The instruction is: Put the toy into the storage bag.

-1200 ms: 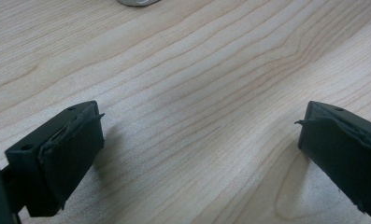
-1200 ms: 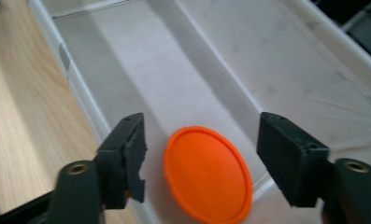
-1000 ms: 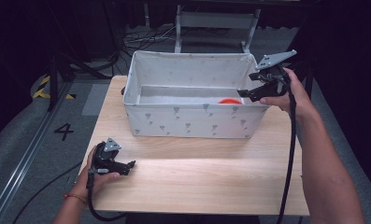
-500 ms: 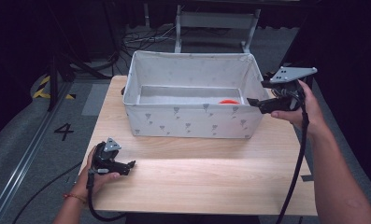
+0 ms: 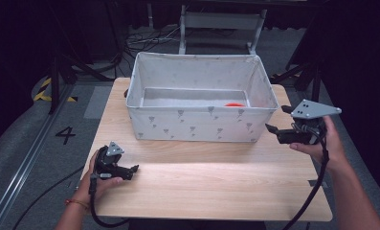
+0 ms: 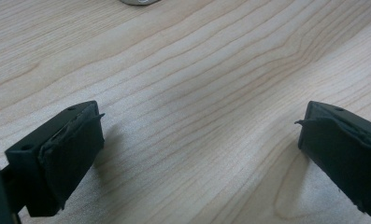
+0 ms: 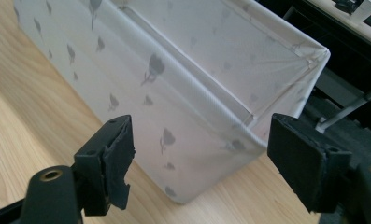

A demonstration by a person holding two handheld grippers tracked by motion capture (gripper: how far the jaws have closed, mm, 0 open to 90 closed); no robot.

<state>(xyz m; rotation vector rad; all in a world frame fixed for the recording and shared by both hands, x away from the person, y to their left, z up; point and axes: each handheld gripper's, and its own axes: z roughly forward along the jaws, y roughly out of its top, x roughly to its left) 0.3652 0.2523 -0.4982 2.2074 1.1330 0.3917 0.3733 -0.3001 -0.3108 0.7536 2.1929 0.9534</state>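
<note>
- High view shows my right gripper (image 5: 276,129) off the right near corner of the fabric bin (image 5: 202,125), its jaws spread with nothing between them, pointing left at the bin's short right wall.
- My left gripper (image 5: 131,170) rests low on the table (image 5: 216,187) at the near left, well apart from the bin; in the left gripper view its jaws stand wide over bare wood.
- Inside the bin, at the far right of its floor, lies a red thing (image 5: 234,104); I can't tell what it is, as the near wall hides most of it.
- Right gripper view puts the bin's corner (image 7: 286,46) between my two open pads (image 7: 120,154), with the rim higher than the jaws.
- I judge the step in hand to be taking hold of the bin at that right end, or going over the rim for the red thing.
- For a wall grip, I'd raise the gripper to rim height and slide one jaw inside and one outside before closing; the cloth looks soft, so a bite close to the stiffer corner seam should hold better than one mid-wall.
- For the red thing, I'd clear the rim first, then come down steeply, because a shallow approach would push the wall inward.
- Either way I'd keep the trailing cable off the table edge, and leave the left gripper parked unless the bin needs steadying.
</note>
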